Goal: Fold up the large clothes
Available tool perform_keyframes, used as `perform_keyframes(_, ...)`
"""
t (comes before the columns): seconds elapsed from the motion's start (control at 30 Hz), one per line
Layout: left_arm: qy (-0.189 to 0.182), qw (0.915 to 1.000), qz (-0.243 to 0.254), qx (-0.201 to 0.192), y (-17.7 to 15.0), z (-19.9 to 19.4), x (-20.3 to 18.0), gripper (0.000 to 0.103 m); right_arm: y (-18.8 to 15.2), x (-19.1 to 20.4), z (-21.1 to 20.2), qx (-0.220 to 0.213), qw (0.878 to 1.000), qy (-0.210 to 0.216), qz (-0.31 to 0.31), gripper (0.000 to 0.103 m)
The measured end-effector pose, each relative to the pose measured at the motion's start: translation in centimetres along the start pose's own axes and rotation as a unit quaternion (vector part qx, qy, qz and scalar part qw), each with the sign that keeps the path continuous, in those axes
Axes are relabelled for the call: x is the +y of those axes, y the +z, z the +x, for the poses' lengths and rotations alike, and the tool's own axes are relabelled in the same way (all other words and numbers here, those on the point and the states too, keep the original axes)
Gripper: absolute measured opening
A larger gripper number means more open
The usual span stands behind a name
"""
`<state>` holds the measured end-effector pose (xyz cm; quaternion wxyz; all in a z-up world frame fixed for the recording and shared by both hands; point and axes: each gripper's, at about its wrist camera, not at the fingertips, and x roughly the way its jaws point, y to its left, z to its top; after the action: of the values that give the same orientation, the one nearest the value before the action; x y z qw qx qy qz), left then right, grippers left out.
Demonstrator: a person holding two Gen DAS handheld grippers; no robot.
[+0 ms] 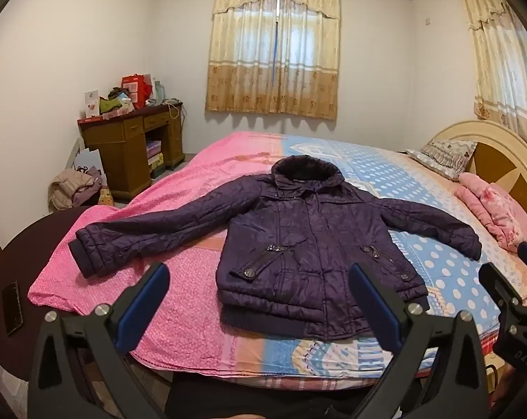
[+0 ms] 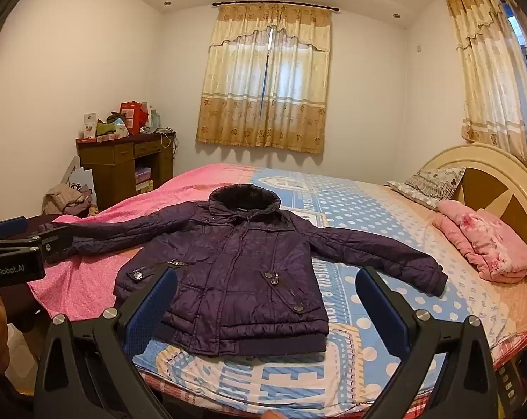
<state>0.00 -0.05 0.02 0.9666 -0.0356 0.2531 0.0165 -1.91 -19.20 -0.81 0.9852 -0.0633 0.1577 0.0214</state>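
Observation:
A dark purple quilted jacket (image 1: 309, 244) lies flat, front up, on the bed (image 1: 179, 300), both sleeves spread out and its hood towards the far side. It also shows in the right wrist view (image 2: 235, 272). My left gripper (image 1: 260, 279) is open and empty, held above the near edge of the bed just short of the jacket's hem. My right gripper (image 2: 267, 286) is open and empty, also just short of the hem. The right gripper shows at the right edge of the left wrist view (image 1: 508, 272); the left gripper's body shows at the left edge of the right wrist view (image 2: 22, 244).
The bed has a pink and blue patterned cover. A folded pink blanket (image 2: 487, 244) and a pillow (image 2: 427, 185) lie by the headboard (image 2: 501, 188) on the right. A wooden desk (image 1: 134, 146) with clutter stands at the back left, a pile of clothes (image 1: 74, 188) beside it. A phone (image 1: 12, 307) lies on a dark surface at left.

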Motion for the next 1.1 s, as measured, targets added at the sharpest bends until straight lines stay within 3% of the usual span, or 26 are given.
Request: perform_keyframes(1.1,-0.004,1.0,-0.004,-0.004,-0.02,0.03,0.03,0.103,-0.76,0.25,0.61,0.006,1.0,-0.001,0.001,0.102)
